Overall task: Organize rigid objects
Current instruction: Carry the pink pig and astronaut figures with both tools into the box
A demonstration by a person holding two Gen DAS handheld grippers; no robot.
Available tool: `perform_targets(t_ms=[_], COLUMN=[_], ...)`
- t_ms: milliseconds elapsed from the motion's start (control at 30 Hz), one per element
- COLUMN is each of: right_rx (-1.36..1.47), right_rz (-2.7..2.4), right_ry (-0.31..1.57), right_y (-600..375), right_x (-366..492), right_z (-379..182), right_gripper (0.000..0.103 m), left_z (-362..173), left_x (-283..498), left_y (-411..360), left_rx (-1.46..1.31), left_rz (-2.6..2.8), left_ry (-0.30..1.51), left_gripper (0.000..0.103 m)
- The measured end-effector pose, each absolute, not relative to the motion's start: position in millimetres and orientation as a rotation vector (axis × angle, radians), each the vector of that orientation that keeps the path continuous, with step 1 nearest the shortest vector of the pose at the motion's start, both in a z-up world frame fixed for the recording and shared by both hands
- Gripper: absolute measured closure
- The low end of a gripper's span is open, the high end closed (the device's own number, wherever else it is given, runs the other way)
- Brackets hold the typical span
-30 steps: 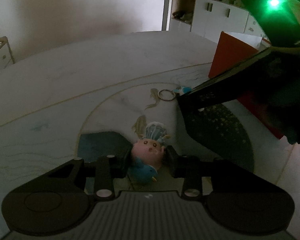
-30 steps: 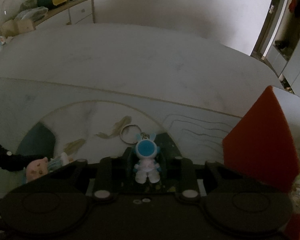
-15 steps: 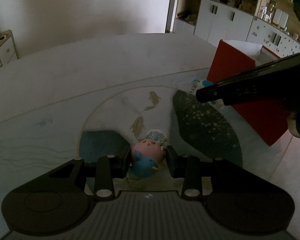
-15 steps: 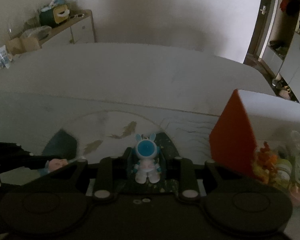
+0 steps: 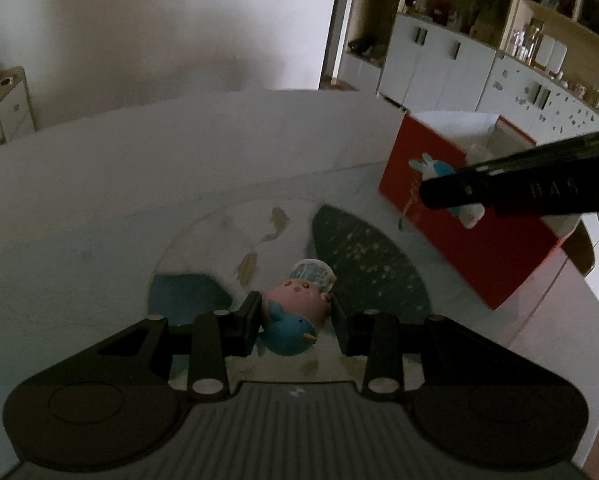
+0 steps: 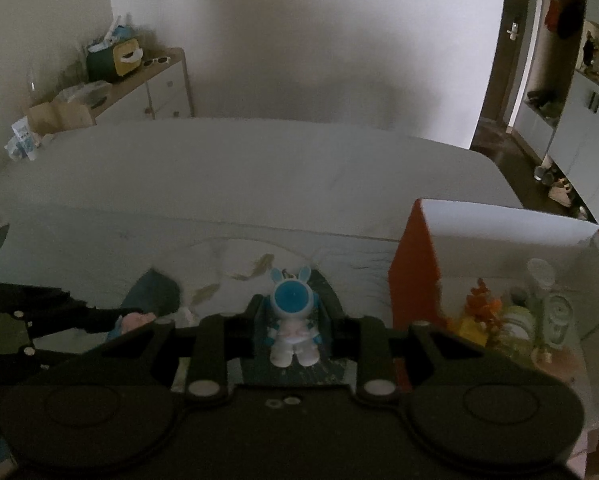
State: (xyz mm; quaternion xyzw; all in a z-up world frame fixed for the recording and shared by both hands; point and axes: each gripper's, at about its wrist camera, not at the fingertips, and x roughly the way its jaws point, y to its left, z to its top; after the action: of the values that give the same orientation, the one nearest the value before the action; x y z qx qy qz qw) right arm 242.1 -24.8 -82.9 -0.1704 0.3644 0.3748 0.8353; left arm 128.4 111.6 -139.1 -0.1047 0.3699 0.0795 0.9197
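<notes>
Left wrist view. The left gripper (image 5: 295,322) holds a pink figurine (image 5: 295,300) between its two black fingers (image 5: 247,328). The fingers stand at a narrow spacing, one pad pressed to each flank of the toy's pink body. A blue bird-shaped part with a small yellow beak hangs from the front of the toy toward the camera, and a pale shell-shaped cap sits on the far side. The held toy is clear of the patterned mat (image 5: 363,256), a cloth printed with fish and a dark speckled patch, spread on the white table (image 5: 179,168).

Right wrist view. The right gripper (image 6: 295,330) holds a blue rabbit figurine (image 6: 294,320), which is upright with its round blue face toward the camera. The fingers (image 6: 251,332) are closer together than those of the left gripper and clamp the toy at the sides of its white body; the ears rise above the fingertips. In the left wrist view the same toy (image 5: 443,172) appears at the tip of the right gripper, seen from the side in front of the red box (image 5: 459,224), with a keyring hanging beneath it.

Surroundings. The red box (image 6: 413,276) stands at the right edge of the table, open at the top, with a white inner wall. It contains several small items that are too blurred to identify. The left gripper (image 6: 71,316) enters the right wrist view from the left margin, with a trace of pink at its tip.
</notes>
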Motion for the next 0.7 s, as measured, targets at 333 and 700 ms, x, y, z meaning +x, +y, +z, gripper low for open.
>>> perform_targets(t_ms=[333, 700], right_rx=[-0.318, -0.272], right_rz=[0.773, 0.772], right_ry=[0.767, 0.729], right_y=[-51, -96], right_x=[237, 250], right_z=[-57, -36], right_gripper=[0.076, 0.076], left_z=[-101, -71], left_x=[130, 151], left_y=[95, 57], left_rx=[-0.198, -0.167], left_rz=[0.151, 0.137], left_ry=[0.704, 0.673], left_gripper=[0.067, 0.066])
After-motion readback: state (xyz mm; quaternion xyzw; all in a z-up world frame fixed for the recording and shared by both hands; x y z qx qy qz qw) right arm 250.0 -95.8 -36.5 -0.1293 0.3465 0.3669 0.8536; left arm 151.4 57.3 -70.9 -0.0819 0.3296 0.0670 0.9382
